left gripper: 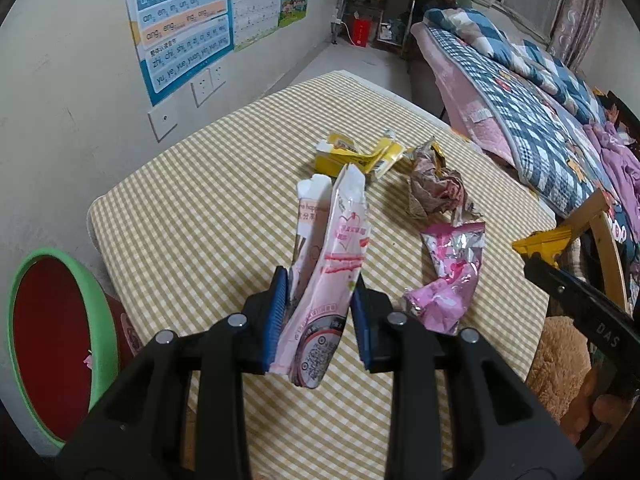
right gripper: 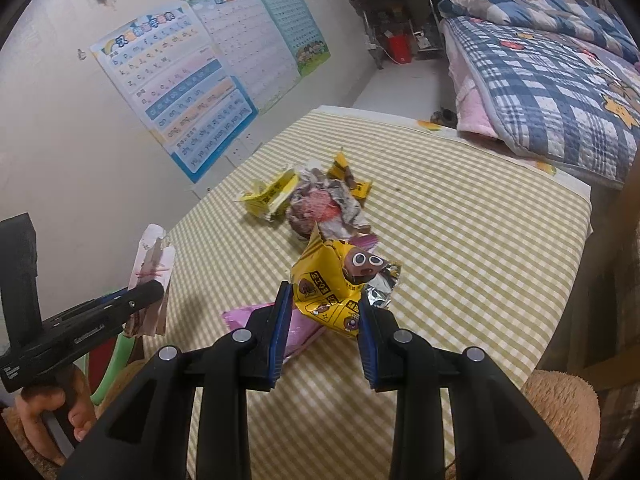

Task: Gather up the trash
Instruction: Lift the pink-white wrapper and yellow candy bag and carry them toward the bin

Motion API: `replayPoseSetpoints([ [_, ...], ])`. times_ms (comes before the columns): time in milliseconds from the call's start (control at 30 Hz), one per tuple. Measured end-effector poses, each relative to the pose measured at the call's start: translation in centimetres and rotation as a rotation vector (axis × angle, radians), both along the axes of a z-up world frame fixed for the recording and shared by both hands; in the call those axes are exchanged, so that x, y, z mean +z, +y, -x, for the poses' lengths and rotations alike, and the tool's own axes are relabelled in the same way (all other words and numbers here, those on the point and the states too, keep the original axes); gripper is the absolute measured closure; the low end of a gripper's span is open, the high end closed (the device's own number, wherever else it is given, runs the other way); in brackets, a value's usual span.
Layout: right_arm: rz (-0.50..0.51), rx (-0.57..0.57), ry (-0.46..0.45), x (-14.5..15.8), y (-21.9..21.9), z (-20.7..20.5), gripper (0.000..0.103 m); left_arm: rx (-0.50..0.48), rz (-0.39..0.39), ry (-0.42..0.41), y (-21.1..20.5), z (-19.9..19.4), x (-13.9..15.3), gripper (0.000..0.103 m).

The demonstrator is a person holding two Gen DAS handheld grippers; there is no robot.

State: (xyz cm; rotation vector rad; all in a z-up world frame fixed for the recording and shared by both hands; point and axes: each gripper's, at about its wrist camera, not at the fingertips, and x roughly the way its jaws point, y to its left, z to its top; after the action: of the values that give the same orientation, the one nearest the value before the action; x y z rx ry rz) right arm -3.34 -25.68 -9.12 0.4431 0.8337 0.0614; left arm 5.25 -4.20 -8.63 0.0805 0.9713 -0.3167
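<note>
Pink and white, a torn snack box (left gripper: 332, 248) stands clamped upright in the left claw (left gripper: 318, 312), lifted clear of the checked desk (left gripper: 200, 200). A yellow wrapper (right gripper: 332, 284) is pinched in the right claw (right gripper: 324, 328), likewise off the cloth, presumably so both can go to the green-rimmed bin (left gripper: 100, 312) at the desk's left (my guess). More trash remains: a pink foil wrapper (left gripper: 448, 280), a crumpled one (left gripper: 436, 192), a yellow carton (left gripper: 352, 156). Most of the bin's rim is cut off, and its depth is hard to judge.
</note>
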Motion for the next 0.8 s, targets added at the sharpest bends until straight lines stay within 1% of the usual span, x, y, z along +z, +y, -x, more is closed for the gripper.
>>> replayPoseSetpoints([
  [167, 0.014, 0.027, -0.003, 0.5, 1.2, 0.2, 0.073, 0.001, -0.011, -0.024, 0.8, 0.5, 0.2, 0.073],
  [400, 0.031, 0.062, 0.004, 0.7, 2.9, 0.3, 0.073, 0.018, -0.015, -0.037, 2.0, 0.8, 0.3, 0.073],
  [467, 0.033, 0.073, 0.009, 0.8, 3.3, 0.2, 0.073, 0.022, -0.042, -0.066, 2.2, 1.1, 0.5, 0.073],
  [567, 0.036, 0.081, 0.014, 0.7, 3.8, 0.1, 0.073, -0.001, -0.076, -0.107, 2.0, 1.7, 0.8, 0.073],
  [667, 0.044, 0.095, 0.022, 0.7, 4.5, 0.1, 0.073, -0.008, -0.065, -0.1, 2.3, 1.9, 0.6, 0.073],
  [800, 0.051, 0.122, 0.024, 0.8, 5.4, 0.1, 0.073, 0.01, -0.045, -0.082, 3.1, 1.7, 0.4, 0.073],
])
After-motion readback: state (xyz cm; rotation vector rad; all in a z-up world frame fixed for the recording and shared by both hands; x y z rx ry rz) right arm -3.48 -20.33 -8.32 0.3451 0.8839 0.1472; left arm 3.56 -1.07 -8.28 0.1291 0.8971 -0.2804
